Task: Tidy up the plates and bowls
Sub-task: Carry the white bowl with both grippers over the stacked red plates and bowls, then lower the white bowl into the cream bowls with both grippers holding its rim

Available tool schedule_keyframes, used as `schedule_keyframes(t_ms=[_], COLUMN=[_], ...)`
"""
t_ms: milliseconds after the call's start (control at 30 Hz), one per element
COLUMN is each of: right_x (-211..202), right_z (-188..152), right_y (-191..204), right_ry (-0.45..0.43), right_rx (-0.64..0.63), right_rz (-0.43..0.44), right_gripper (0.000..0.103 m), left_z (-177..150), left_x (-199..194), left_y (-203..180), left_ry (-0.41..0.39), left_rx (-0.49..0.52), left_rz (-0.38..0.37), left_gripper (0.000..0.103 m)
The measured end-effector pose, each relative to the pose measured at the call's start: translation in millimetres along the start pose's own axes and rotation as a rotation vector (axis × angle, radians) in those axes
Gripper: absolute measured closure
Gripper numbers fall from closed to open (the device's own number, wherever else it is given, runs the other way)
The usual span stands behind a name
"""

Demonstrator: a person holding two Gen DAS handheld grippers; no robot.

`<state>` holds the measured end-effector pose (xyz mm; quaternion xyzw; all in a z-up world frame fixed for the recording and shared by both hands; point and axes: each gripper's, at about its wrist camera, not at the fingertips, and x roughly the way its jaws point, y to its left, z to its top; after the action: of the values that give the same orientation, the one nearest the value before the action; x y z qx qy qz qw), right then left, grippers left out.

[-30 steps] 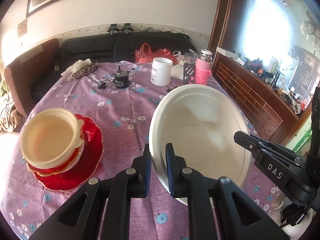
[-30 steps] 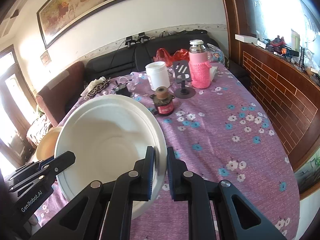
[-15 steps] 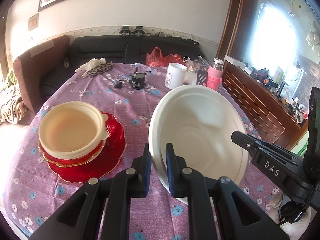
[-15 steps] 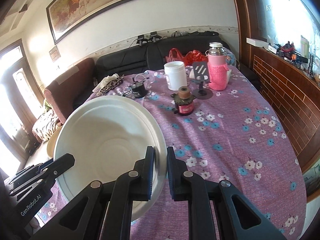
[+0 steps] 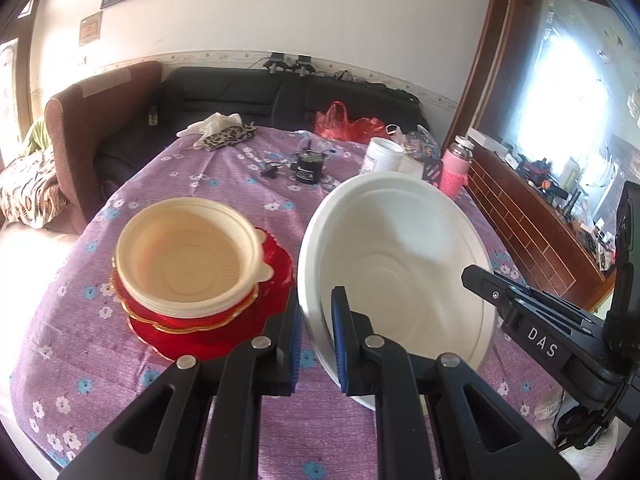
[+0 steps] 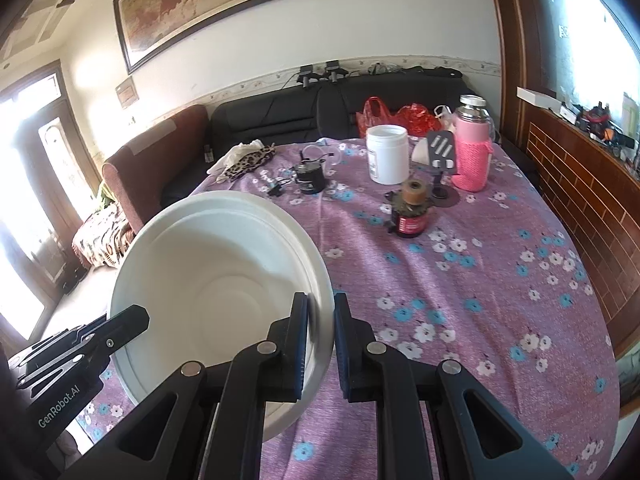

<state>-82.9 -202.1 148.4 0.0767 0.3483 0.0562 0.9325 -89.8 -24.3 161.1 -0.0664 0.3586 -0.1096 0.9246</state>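
Note:
Both grippers hold one large white bowl point(image 5: 404, 256) above the table. My left gripper point(image 5: 316, 312) is shut on its left rim. My right gripper point(image 6: 321, 316) is shut on its right rim; the bowl also shows in the right wrist view point(image 6: 216, 276). The right gripper appears at the bowl's right in the left wrist view point(image 5: 532, 320), and the left gripper at lower left in the right wrist view point(image 6: 76, 344). To the bowl's left, cream bowls point(image 5: 188, 252) are stacked on red plates point(image 5: 212, 328).
The table has a purple flowered cloth point(image 6: 480, 280). At its far end stand a white jar point(image 6: 387, 154), a pink flask point(image 6: 474, 154), a small dark red jar point(image 6: 412, 210), a black pot point(image 6: 309, 174), a phone stand point(image 6: 442, 156) and a leopard-print cloth point(image 5: 228, 134). A black sofa point(image 5: 248, 92) lies behind.
Both grippers have carried the white bowl up and back from the table. The stack of cream bowls and red plates now sits closer to the bowl's left side in the left wrist view.

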Motion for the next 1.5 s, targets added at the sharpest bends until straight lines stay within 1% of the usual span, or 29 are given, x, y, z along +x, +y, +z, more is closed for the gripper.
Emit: schedule_keyframes(t_ms=[567,767,1033,1500], right_x=[20.0,30.4,46.0,68.8], right_z=[14.5,21.0,29.0,37.2], right_y=[53.1,71.3,90.3,113.6], right_ry=[0.010,0.016,0.030,0.050], right_rx=[-0.080,-0.102,-0.114,-0.141], right_rz=[0.046,0.063,0.094,0.113], right_gripper=[0.089,0.089,0.089,0.089], left_z=[12.1,14.9,23.1,34.0], left_x=[-10.6,-12.8,-14.0,-5.7], left_y=[56.7,72.0,90.3,118.7], left_ry=[-0.022,-0.027,-0.039,-0.036], left_rx=[-0.085,-0.103,-0.113,-0.117], left_rz=[0.046,0.077,0.127,0.175], left_gripper=[0.090,0.090,0.090,0.090])
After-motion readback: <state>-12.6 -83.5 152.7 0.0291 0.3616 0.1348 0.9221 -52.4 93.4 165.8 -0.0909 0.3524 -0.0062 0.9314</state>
